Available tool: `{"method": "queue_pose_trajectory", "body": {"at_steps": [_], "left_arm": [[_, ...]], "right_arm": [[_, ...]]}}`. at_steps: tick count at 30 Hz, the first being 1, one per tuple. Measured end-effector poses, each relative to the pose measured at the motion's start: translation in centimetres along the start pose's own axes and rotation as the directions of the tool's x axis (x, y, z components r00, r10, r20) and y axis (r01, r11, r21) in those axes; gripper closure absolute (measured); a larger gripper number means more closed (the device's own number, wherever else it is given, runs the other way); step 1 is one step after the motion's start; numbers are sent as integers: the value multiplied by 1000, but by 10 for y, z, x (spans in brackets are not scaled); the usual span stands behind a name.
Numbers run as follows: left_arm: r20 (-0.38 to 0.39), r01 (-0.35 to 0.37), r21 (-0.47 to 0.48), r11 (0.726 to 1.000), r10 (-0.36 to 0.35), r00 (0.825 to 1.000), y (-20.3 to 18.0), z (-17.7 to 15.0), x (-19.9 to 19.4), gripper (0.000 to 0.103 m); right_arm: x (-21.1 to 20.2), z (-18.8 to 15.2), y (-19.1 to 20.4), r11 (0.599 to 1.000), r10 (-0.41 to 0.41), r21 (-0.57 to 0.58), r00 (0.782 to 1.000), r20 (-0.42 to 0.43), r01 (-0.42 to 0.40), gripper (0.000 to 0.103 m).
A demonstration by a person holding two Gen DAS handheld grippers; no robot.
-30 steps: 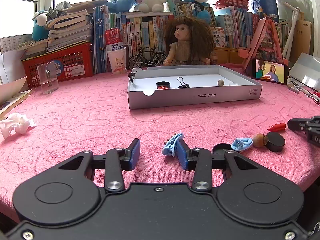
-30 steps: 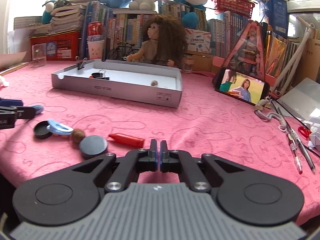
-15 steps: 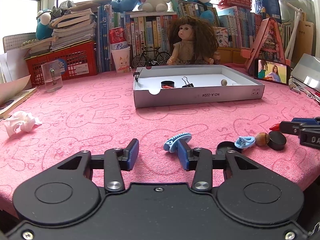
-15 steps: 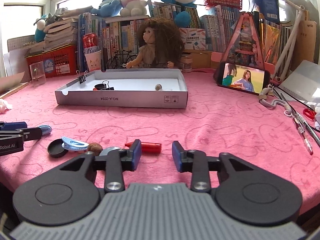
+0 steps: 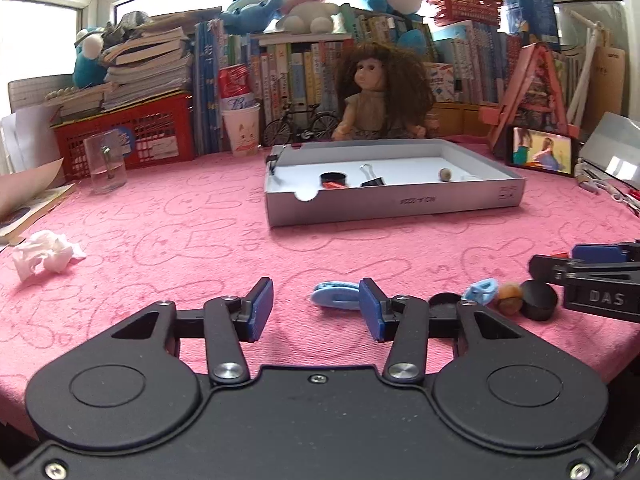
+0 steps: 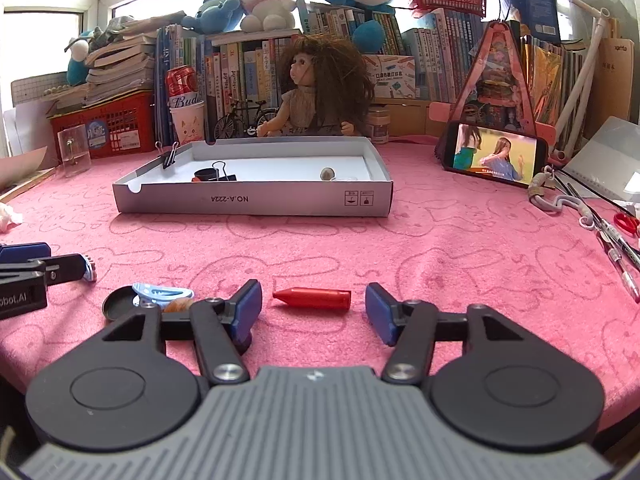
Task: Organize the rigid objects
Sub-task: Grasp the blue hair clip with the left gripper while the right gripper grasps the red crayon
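Observation:
A grey cardboard tray (image 5: 400, 204) (image 6: 256, 202) sits mid-table and holds a black cap, a binder clip and a small nut. My left gripper (image 5: 316, 310) is open and empty, just behind a light blue hair clip (image 5: 334, 294) on the pink cloth. To its right lie a black lid (image 5: 444, 300), a second blue clip (image 5: 480, 289), a brown nut (image 5: 509, 294) and a black cap (image 5: 538, 299). My right gripper (image 6: 312, 312) is open and empty, with a red crayon-like piece (image 6: 314, 298) lying just ahead between its fingers.
A doll (image 6: 320, 88), books, a red basket (image 5: 128, 136), a paper cup and a clear cup (image 5: 105, 164) line the back. A phone (image 6: 494, 154) stands at the right, pens and scissors (image 6: 624, 222) beside it. A crumpled tissue (image 5: 44, 252) lies left.
My right gripper went from shut to wide open and moved up to the red piece. My left gripper opened wider; the blue hair clip now lies flat ahead of it.

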State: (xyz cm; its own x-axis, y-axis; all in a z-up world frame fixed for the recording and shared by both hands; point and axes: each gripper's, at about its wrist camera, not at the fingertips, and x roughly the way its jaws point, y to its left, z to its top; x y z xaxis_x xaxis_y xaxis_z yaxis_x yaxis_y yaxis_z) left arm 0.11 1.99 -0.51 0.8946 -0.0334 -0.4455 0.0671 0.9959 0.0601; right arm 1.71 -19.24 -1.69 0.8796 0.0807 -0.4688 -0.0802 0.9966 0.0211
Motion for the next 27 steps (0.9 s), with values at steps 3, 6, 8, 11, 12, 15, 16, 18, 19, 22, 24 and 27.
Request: {"method": "queue_pose_trajectory", "body": {"at_steps": [3,6,8,11,12,15,16,18,19,22,24,27], "left_arm": [[8,20,23,1000,-20,1000,-8,0,-1,56],[7,24,34,999,-24,1000,-14,-1,2,55],[0,26,32,999,-26,1000,-14,-1,5,55],[-14,25,15,1000,-25,1000,-11,-1,10,55],[-17,23,10,1000,-23,1000,-10,-1,12,55],[-18,19,4,1000,-19,1000,-7,-1,15,55],[-19,20,4,1000,-20,1000,-7,-1,15,55],[-24,27,6,1000,-26,999,-6,-2,17,55],[-24,29,7,1000,-29,999,-6,-2,17,55],[-20,34,13,999,-33,999,-7,-3,18,57],[-19,50,13,999,-50,999,-7,-3,18,65],[-10,52,16,999,-51,999,-8,-3,16,67]], "right_arm": [[2,0,3,1000,-7,-1,1000,5,7,29],[4,1,4,1000,-6,12,1000,8,6,27],[5,1,6,1000,-6,24,1000,8,5,26],[4,-1,10,1000,-24,9,999,22,24,26],[4,-2,11,1000,-30,3,999,29,30,27],[2,-2,10,999,-41,0,998,44,41,27],[2,-1,10,999,-43,-1,998,43,43,27],[2,-1,9,999,-48,1,998,40,48,28],[3,-2,8,999,-46,0,998,36,46,30],[4,-3,8,999,-40,-7,999,19,40,44],[4,-4,9,999,-40,-18,999,21,41,54],[3,-3,8,999,-28,-16,999,21,28,54]]}}
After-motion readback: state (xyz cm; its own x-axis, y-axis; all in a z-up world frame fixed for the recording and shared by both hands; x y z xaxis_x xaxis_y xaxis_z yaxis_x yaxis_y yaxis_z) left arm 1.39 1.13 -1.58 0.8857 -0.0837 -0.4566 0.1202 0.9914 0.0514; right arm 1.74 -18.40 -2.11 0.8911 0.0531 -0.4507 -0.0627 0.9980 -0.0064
